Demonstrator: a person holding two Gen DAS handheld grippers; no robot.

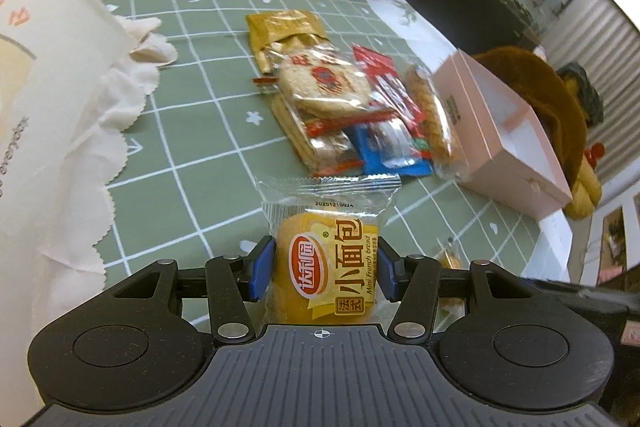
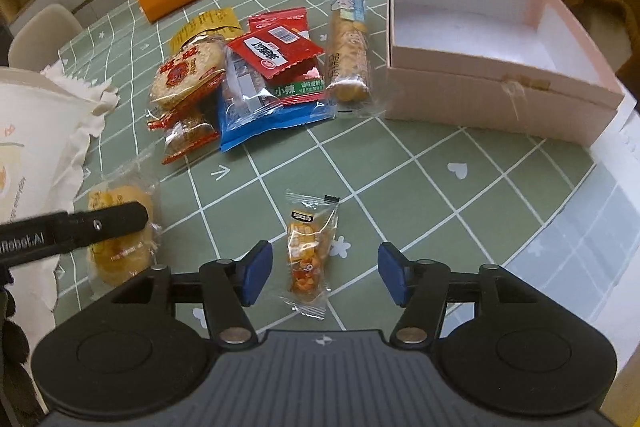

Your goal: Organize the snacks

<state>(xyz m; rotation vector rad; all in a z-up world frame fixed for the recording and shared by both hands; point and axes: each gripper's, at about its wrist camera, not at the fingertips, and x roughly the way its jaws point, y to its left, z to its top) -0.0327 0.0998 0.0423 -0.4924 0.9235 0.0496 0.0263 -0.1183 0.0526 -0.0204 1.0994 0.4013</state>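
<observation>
Mini French bread pack [image 1: 326, 267] sits clamped in the left tongs [image 1: 326, 269], near the snack pile [image 2: 256, 75]; the right tongs [image 2: 325, 273] stand apart around a small candy packet [image 2: 310, 253] on the worktop [image 2: 460, 187].

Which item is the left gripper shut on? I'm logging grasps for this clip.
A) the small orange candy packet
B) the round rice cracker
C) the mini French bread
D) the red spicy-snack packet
C: in the left wrist view the left gripper has both blue pads pressed against the mini French bread; the candy packet lies loose on the table between the open right gripper's fingers.
</observation>
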